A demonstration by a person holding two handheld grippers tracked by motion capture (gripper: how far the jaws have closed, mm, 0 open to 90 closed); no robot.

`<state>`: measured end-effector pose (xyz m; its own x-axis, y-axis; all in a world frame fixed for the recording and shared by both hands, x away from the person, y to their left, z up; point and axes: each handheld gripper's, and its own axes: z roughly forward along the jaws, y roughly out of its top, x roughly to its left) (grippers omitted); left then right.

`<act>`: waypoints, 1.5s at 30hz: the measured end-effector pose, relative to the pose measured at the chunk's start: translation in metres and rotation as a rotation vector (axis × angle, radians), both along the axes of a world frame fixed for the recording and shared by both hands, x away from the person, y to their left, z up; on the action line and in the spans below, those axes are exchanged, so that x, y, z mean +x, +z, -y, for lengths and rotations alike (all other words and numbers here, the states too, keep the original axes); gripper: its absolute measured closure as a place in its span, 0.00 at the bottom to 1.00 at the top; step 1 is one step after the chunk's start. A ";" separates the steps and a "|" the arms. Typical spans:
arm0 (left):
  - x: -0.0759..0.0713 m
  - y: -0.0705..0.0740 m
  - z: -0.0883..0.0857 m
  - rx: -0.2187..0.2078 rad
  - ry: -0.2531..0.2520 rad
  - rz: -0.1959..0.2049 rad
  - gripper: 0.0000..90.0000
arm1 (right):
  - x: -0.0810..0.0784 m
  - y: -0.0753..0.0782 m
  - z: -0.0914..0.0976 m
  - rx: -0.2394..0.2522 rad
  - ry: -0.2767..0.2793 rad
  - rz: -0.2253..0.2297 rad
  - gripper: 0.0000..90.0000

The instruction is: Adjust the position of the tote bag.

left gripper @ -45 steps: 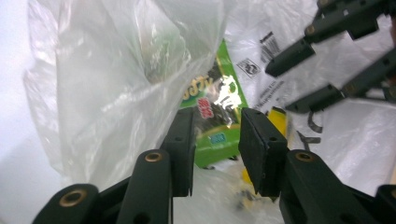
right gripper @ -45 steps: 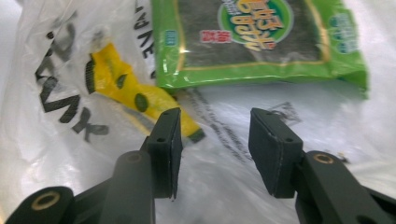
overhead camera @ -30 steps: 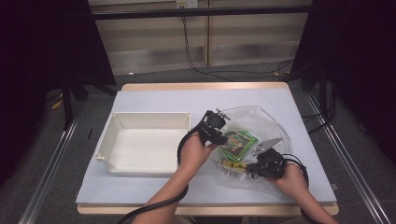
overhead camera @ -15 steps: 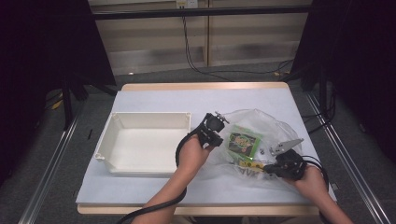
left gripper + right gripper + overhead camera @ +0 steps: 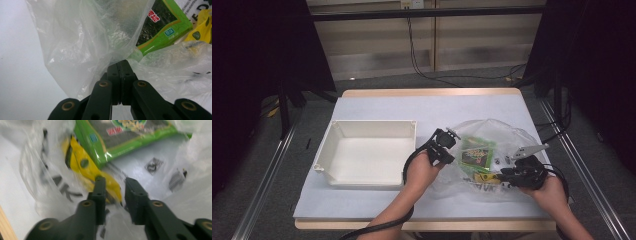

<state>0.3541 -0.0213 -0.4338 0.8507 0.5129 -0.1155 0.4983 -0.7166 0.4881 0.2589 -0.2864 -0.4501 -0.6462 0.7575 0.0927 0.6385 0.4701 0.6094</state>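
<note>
One bag [image 5: 507, 145] edge pinched by left hand-held gripper [image 5: 121, 65].

Bare counter [image 5: 422, 107] lies open along the far edge and the near left corner. A white bin [image 5: 367, 155] blocks the left half. A crumpled clear plastic bag [image 5: 507, 137] covers the right half, with a green packet [image 5: 477, 150] and a yellow packet [image 5: 484, 177] inside.

Bright tabletop, dark surround — right view motion-blurred
</note>
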 end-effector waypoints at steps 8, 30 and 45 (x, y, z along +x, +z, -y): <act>-0.001 -0.002 -0.005 -0.038 0.017 -0.020 1.00 | 0.008 0.010 -0.030 0.044 0.033 0.030 0.73; -0.005 0.007 0.001 -0.036 0.082 0.020 1.00 | 0.010 -0.015 -0.078 0.026 0.208 -0.027 1.00; -0.006 0.009 -0.013 -0.072 0.089 -0.011 0.99 | 0.023 -0.002 -0.078 0.135 0.075 0.036 0.73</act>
